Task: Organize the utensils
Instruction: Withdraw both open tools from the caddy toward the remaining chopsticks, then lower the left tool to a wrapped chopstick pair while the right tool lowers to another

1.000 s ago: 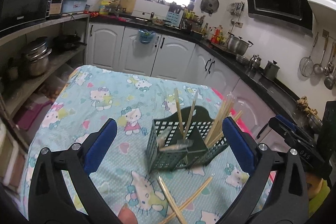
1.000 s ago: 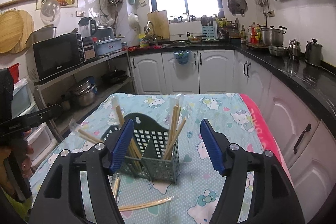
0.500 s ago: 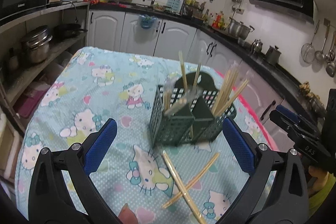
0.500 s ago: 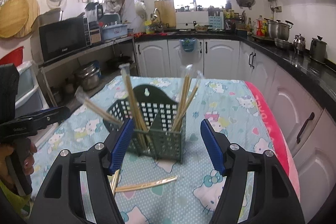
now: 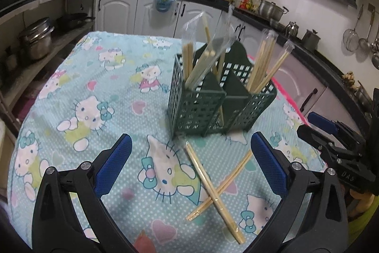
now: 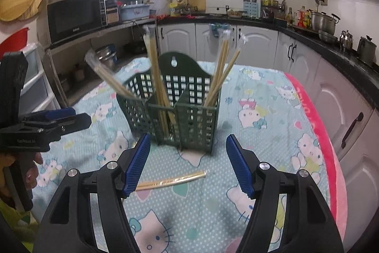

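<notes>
Both tools are spread wide and hold nothing. The left tool (image 5: 190,153) hovers over the bench, its blue pads on either side of two wrapped chopstick pairs (image 5: 213,184) that lie crossed on the Hello Kitty cloth (image 5: 94,91). The right tool (image 6: 188,163) hangs just in front of the green basket (image 6: 180,115); between its pads lies one wrapped pair (image 6: 170,180), w/ its left end hidden behind the left pad.

The basket stands upright near the bench middle, divided in compartments. Wrapped chopsticks (image 6: 156,77) stand in the left part, more chopsticks (image 6: 220,77) lean in the right part, and one pair (image 6: 106,77) sticks out over the left rim. Their lower ends are hard to see through the grid; the clear wrappers are blurry at the top.

In the left view the right tool (image 5: 331,134) shows only partly at the right border. In the right view the left tool (image 6: 47,125) is cut off at the left border, so its pads are not visible there.

Free cloth lies left of the basket and in front; the pink cloth edge (image 6: 317,134) marks the bench's right side, near the cabinets.

Vs. 0.5 s ago: both tools came lower and nearer, so the basket looks bigger, and the loose pairs did not move.
</notes>
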A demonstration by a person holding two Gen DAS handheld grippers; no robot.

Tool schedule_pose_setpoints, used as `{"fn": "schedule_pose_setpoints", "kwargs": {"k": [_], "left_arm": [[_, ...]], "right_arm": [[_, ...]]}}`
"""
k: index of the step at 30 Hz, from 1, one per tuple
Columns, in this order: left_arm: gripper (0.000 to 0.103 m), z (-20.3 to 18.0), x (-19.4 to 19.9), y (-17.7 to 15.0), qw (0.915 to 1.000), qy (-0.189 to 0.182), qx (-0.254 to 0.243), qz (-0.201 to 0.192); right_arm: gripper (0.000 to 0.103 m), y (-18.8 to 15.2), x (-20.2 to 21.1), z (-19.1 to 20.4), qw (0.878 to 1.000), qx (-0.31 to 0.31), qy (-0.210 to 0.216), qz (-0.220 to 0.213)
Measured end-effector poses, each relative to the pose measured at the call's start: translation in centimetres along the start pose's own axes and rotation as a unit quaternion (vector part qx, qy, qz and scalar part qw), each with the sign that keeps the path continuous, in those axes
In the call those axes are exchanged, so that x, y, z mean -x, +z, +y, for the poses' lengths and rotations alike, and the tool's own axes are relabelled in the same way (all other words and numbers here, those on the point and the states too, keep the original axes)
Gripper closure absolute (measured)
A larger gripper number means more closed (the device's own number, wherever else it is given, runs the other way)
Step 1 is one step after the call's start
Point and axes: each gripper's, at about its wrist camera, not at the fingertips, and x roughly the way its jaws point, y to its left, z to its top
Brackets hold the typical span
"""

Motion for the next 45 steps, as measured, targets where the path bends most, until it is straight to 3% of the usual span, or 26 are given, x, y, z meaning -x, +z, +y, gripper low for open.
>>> {"fn": "schedule_pose_setpoints", "kwargs": {"k": [26, 33, 45], "left_arm": [[0.011, 0.7, -7.7, -3.1, 0.9959, -0.02, 0.007, 0.088], [0.032, 1.2, -10.4, -2.5, 0.9935, -0.028, 0.034, 0.105], [0.052, 1.6, -12.0, -1.4, 0.9936, -0.015, 0.052, 0.099]], "right_arm": [[0.039, -4.9, -6.5, -3.4, 0.995, -0.026, -0.022, 0.095], [0.043, -5.1, -8.3, -3.6, 0.993, -0.031, -0.012, 0.113], [0.062, -4.5, -11.1, -4.8, 0.989, -0.073, 0.014, 0.131]]}}
